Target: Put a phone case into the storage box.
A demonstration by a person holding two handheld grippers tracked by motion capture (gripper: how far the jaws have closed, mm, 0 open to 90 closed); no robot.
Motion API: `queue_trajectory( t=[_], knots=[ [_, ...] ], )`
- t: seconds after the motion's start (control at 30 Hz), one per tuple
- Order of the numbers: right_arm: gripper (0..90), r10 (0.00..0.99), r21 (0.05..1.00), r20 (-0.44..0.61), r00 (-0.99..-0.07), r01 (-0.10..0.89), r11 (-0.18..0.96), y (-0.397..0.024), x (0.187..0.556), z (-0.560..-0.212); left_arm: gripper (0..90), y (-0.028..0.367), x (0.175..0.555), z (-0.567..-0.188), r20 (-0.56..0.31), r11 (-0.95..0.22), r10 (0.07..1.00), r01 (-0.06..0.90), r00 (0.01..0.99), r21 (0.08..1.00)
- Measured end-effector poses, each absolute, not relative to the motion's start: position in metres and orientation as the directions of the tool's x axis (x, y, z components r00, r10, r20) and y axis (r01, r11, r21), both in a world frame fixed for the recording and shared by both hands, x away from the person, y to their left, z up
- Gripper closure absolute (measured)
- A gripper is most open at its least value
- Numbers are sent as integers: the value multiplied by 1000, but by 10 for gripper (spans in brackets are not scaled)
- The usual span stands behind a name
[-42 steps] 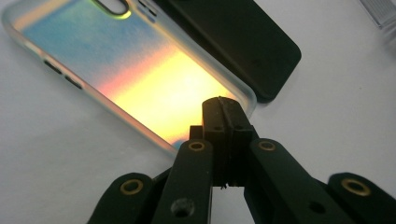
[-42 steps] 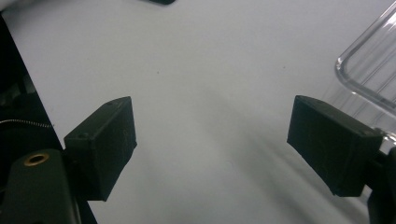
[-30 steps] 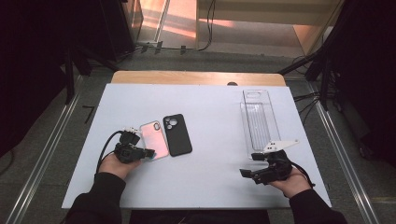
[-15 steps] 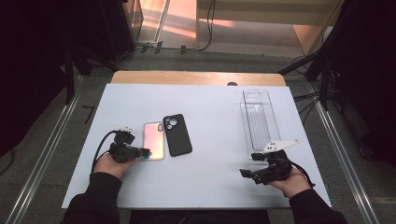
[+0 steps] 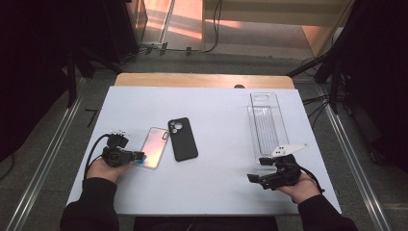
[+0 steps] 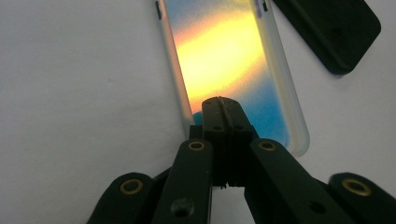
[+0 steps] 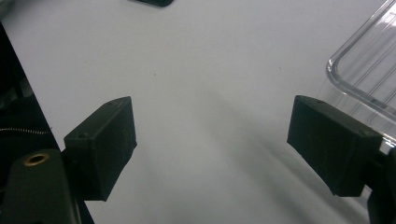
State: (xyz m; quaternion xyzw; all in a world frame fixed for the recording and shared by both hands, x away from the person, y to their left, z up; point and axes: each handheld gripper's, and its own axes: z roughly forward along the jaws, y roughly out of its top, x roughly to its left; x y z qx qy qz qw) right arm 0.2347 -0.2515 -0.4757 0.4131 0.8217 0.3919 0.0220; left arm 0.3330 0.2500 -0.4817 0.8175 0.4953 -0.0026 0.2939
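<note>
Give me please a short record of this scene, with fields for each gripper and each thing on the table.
left gripper: fingers shut, tips at the near end of the iridescent phone case
right gripper: fingers open, holding nothing
black phone case: flat, just right of the iridescent one
clear tray: at the right side of the white table

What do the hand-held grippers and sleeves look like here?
Both are black. The left hand-held gripper trails a looping black cable; its linkage bars carry brass-coloured pivots. The right hand-held gripper has blocky black pads and a grey three-cornered plate. Sleeves are black.
</note>
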Motion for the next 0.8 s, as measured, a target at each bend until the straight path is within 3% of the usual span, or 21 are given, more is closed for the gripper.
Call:
queue_trajectory(
  t=[0.37, 0.47, 0.67, 0.8],
  knots=[
    [138, 693, 666, 287, -661, 658, 352, -252, 235, -476, 900, 260, 335, -478, -296, -301, 820, 809, 490, 504],
    [138, 693, 667, 289, -661, 658, 349, -252, 235, -475, 843, 256, 330, -467, -304, -311, 779, 759, 549, 572],
    [138, 688, 668, 291, -664, 656, 351, -251, 235, -475, 737, 248, 323, -463, -327, -333, 735, 737, 594, 589],
    [138, 688, 669, 291, -665, 655, 351, -251, 234, -475, 562, 242, 318, -462, -358, -328, 707, 732, 609, 597]
  ],
)
